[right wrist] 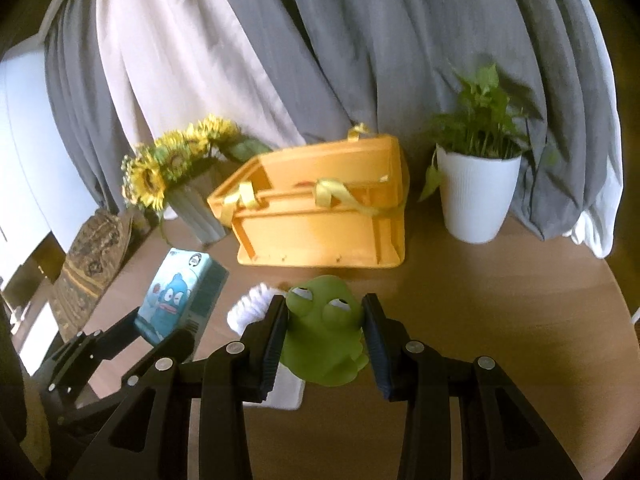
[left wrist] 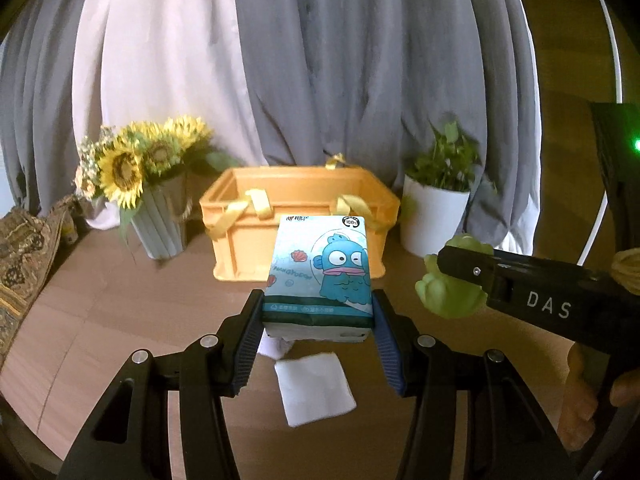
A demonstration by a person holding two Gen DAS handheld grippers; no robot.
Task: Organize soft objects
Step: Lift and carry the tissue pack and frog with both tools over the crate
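Note:
My left gripper (left wrist: pixel 318 312) is shut on a blue tissue pack (left wrist: pixel 322 268) with a cartoon fish, held above the table in front of the orange crate (left wrist: pixel 300 236). The pack also shows in the right wrist view (right wrist: pixel 180 296). My right gripper (right wrist: pixel 325 332) is shut on a green frog toy (right wrist: pixel 324 332), held above the table; the frog shows in the left wrist view (left wrist: pixel 448 284) to the right of the pack. The orange crate (right wrist: pixel 320 216) with yellow ribbons stands behind both. A white folded cloth (left wrist: pixel 316 388) lies on the table below the pack.
A sunflower vase (left wrist: pixel 156 208) stands left of the crate and a white potted plant (left wrist: pixel 436 208) right of it. Grey and white curtains hang behind. A patterned cushion (left wrist: pixel 24 248) lies at the far left. A white fluffy item (right wrist: pixel 252 304) lies under the frog.

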